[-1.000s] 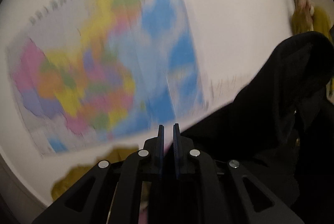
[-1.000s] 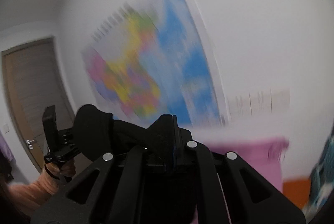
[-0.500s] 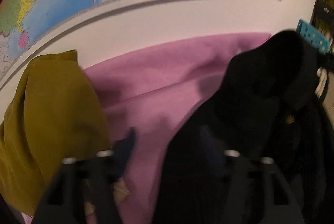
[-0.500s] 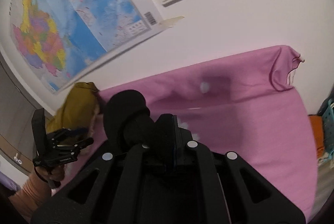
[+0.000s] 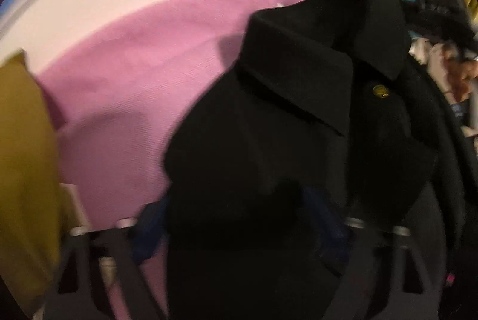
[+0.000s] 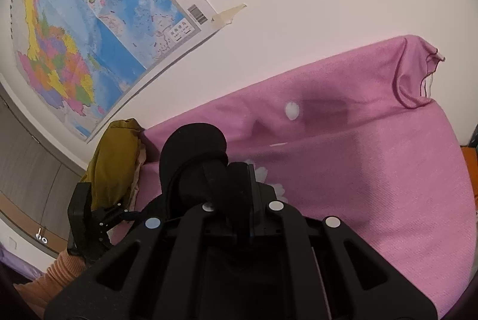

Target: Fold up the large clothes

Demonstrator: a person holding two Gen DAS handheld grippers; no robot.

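No folds yet: black coat (image 5: 298,117) bunched, partly over pink cover (image 6: 373,170); right gripper (image 6: 249,188) clamped on its cloth; left gripper (image 5: 236,218) spread wide, coat draped across.

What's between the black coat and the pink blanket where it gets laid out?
Nothing visible. The black coat hangs from the right gripper over bare pink blanket; the mustard garment sits off at the blanket's left edge.
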